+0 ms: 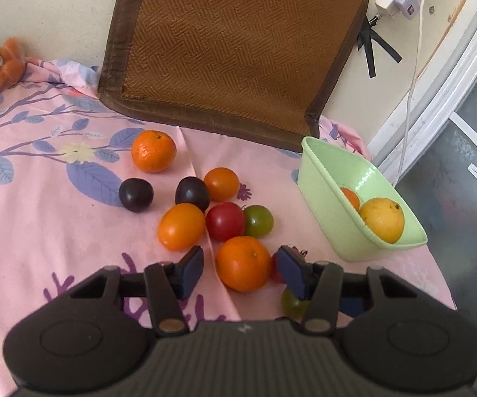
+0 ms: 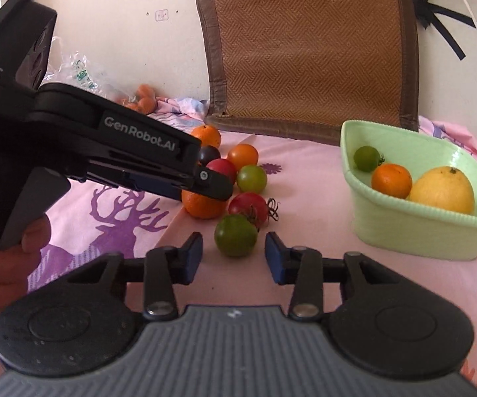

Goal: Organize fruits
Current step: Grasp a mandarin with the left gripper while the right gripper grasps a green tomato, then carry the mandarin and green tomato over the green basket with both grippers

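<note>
Early stage: green bowl (image 2: 420, 231) holds three fruits, roughly ten loose on the pink cloth (image 1: 56, 198). Left gripper (image 1: 241, 269) straddles an orange (image 1: 242, 263), pads not touching; right gripper (image 2: 233, 257) flanks a green tomato (image 2: 235, 240), a gap either side. Left gripper casing reads "GenRobot.AI" and "DAS".

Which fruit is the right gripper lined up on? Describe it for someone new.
Start at the green basket, then look left across the pink cloth to the loose pile. The green tomato lies nearest, just ahead of the right gripper, below a stemmed red tomato.
</note>
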{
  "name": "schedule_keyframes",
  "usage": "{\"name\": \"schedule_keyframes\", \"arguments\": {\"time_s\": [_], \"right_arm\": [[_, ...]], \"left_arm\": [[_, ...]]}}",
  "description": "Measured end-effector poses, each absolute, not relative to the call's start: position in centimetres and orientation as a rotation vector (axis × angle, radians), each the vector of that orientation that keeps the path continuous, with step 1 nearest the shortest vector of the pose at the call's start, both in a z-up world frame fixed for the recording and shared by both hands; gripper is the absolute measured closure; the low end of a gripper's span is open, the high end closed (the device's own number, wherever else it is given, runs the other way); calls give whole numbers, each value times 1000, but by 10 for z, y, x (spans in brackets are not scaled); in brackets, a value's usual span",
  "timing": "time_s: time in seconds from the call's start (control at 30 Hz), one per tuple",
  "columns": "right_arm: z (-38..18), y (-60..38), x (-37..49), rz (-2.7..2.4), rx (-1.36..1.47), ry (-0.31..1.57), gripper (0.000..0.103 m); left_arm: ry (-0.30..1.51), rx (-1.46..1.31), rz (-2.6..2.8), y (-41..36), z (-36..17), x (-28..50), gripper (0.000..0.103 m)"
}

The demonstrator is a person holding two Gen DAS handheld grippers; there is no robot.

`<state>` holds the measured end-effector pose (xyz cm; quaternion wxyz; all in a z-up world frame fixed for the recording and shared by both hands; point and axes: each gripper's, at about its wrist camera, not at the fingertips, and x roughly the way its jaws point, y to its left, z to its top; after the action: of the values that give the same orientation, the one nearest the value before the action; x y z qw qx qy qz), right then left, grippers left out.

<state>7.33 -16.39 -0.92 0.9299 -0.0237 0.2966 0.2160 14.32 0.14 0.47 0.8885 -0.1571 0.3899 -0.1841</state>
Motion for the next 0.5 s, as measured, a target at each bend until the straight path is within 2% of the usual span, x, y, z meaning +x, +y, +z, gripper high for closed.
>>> {"name": "schedule_keyframes", "arguments": {"time_s": [0.07, 0.5], "right_arm": [[-9, -164, 71, 442, -49, 602, 73], [-4, -180, 16, 400, -33, 523, 74]], "left_arm": [[796, -316, -381, -2, 3, 142, 64], [731, -306, -414, 17, 12, 62, 66]]}}
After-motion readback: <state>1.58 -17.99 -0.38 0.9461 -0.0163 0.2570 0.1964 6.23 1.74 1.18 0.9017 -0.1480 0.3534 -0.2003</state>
